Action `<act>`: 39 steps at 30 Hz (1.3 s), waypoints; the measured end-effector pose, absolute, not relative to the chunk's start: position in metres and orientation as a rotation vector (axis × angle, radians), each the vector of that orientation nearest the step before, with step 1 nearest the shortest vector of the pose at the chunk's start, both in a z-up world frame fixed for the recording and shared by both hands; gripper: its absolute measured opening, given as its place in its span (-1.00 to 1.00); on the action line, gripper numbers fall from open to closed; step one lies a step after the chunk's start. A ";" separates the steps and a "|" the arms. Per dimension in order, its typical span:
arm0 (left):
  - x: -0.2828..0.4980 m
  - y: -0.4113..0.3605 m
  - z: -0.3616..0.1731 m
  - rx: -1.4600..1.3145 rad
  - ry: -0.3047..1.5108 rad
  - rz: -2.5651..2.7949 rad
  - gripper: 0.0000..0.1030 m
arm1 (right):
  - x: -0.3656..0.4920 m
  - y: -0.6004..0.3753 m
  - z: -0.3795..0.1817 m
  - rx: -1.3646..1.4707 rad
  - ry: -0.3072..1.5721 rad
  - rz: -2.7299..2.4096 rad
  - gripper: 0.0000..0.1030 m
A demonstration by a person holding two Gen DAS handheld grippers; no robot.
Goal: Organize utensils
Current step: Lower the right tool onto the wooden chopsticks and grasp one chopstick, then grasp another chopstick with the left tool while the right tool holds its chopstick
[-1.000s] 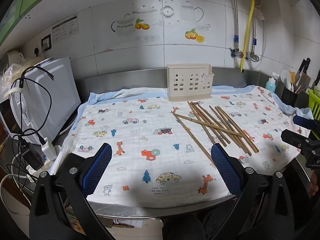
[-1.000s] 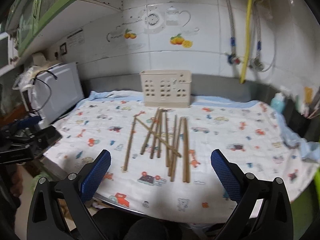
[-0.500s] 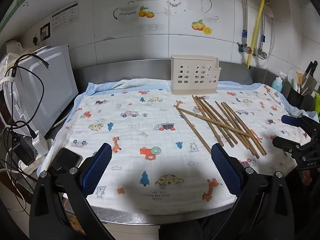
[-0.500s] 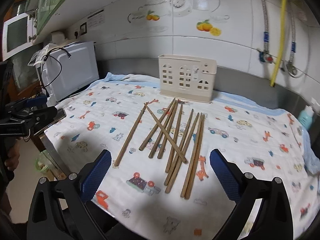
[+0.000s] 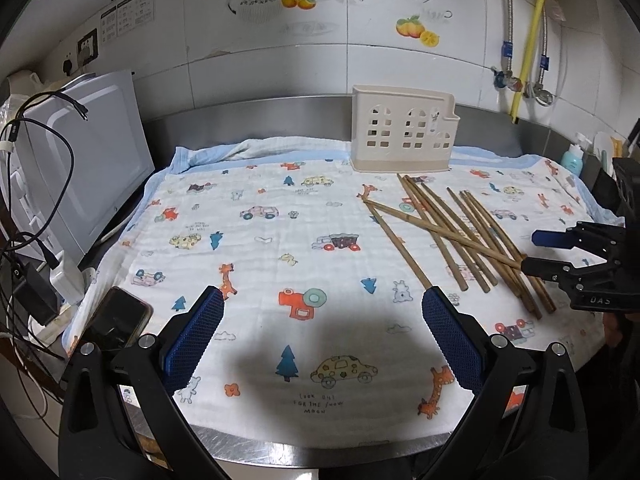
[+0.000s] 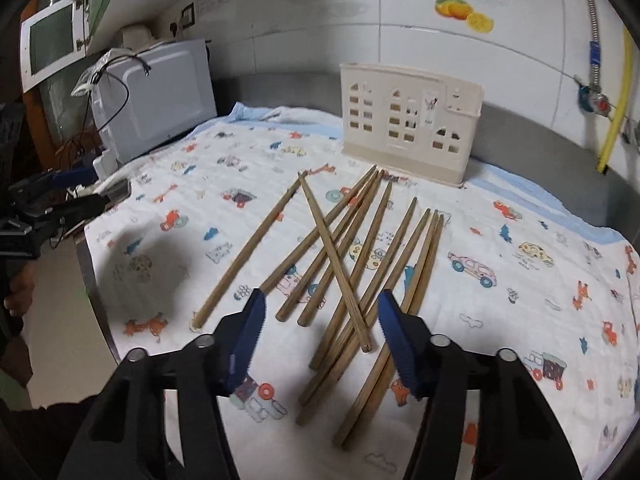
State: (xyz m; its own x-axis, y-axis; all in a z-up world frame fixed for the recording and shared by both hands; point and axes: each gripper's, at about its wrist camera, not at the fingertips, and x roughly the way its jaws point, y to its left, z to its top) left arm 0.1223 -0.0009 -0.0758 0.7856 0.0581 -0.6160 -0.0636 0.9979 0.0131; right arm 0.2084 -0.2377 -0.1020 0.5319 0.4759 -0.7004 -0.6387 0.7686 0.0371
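None of the chopsticks [image 6: 352, 272] are in the holder [image 6: 412, 124] yet: task at approx. zero progress, judging by layout.

Count: approx. 10 sticks, all lying loose on the printed cloth [image 5: 280, 248] over the steel worktop [image 5: 320, 446]. Most fan out roughly parallel; one lies crosswise on top of the others. Cream slotted holder stands upright at back of cloth, near the wall, just beyond the far stick tips; no stick visible inside through the cut-outs.

Right tool [image 6: 322, 312]: jaws have just been closing, now part-spread, not pinching anything. Near ends of several sticks, incl. the crossed one, lie between and under the blue pads [image 6: 394, 332], but no contact seen. Left wrist view confirms: it sits low over the near stick ends.

Left tool [image 5: 322, 324]: jaws wide apart, empty, over bare cloth well left of the pile.

Left to do (judgement): grip stick(s), lift, carry to holder, drop in upright; repeat for whole pile. Crossed stick prob. first, since it's on top.

Writing:
- Cloth print, near edge: "LOOK OUT FOR THE / NOW MOON", middle word uncertain.
- Right tool's lower finger, left wrist view: "DAS", white on black.
- Wall notice [image 5: 127, 16] top left: text too small to read.
- Small sticker on holder front: illegible.
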 end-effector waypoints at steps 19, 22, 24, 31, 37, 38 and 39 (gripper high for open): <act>0.148 -0.013 -0.098 -0.009 0.724 0.034 0.90 | 0.240 -0.237 -0.130 -0.296 0.843 0.697 -0.71; 0.151 -0.017 -0.100 -0.019 0.732 0.018 0.90 | 0.242 -0.238 -0.132 -0.307 0.840 0.704 -0.76; 0.153 -0.021 -0.103 -0.015 0.740 0.014 0.90 | 0.242 -0.238 -0.132 -0.312 0.840 0.706 -0.76; 0.156 -0.034 -0.109 -0.015 0.761 -0.014 0.90 | 0.238 -0.233 -0.133 -0.386 0.813 0.725 -0.76; 0.158 -0.038 -0.112 -0.031 0.772 -0.020 0.88 | 0.233 -0.227 -0.134 -0.472 0.790 0.718 -0.85; 0.158 -0.039 -0.112 -0.040 0.773 -0.024 0.88 | 0.232 -0.226 -0.135 -0.483 0.786 0.717 -0.86; 0.158 -0.040 -0.112 -0.046 0.775 -0.026 0.88 | 0.231 -0.224 -0.135 -0.499 0.778 0.716 -0.87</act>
